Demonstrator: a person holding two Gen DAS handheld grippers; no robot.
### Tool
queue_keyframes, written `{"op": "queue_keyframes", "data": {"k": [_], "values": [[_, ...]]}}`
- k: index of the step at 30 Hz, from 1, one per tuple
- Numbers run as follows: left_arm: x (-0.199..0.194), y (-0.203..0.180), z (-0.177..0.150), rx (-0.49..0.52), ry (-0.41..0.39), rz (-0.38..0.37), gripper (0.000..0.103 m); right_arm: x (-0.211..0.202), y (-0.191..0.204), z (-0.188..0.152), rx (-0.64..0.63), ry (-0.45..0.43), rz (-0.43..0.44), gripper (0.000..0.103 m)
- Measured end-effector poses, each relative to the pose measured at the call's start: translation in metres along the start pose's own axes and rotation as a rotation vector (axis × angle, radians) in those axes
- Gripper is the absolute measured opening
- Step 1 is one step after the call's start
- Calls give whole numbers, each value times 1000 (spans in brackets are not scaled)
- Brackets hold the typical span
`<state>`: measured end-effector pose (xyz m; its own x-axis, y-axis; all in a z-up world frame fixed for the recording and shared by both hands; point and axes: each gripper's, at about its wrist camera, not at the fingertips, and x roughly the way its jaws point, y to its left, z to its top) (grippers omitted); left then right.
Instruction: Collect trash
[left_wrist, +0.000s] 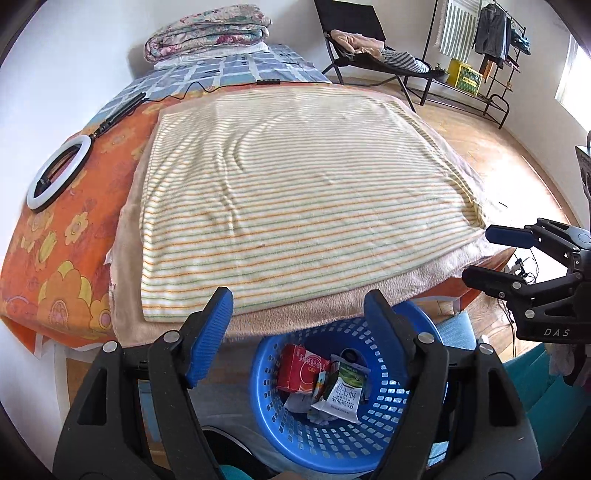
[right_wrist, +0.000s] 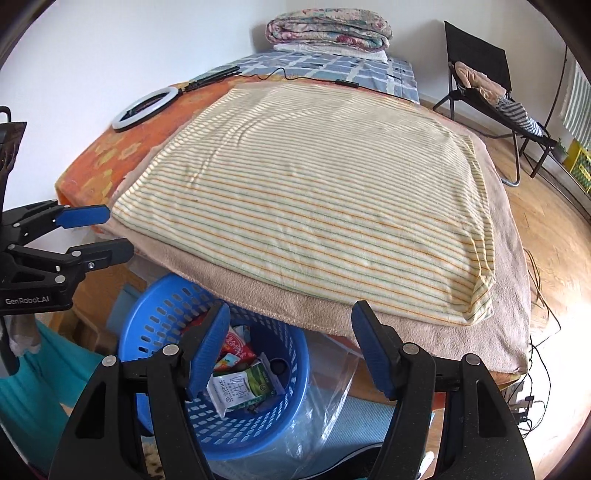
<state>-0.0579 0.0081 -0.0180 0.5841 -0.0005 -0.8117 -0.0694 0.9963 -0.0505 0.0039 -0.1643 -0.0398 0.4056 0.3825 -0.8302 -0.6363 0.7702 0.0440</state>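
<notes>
A blue perforated basket stands on the floor under the bed's near edge. It holds a red box, a green and white milk pouch and some crumpled paper. My left gripper hangs above the basket, open, with nothing between its blue pads. My right gripper is beside it to the right, also open with nothing in it. A clear plastic bag lies against the basket's right side.
A striped blanket covers the bed over a beige one. A ring light and a cable lie at the bed's left. A folded quilt, a folding chair and a clothes rack stand beyond. Cables trail on the wooden floor.
</notes>
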Motion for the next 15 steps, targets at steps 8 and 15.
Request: {"op": "queue_keyframes", "data": {"k": [8,15], "values": [[-25,8,51,-34,-130,6,86,-14,-16,45,31,-99,19,74],[-28,11,81,-44,-186,-17,86,-21,-33,79,47,-181,14,74]]}}
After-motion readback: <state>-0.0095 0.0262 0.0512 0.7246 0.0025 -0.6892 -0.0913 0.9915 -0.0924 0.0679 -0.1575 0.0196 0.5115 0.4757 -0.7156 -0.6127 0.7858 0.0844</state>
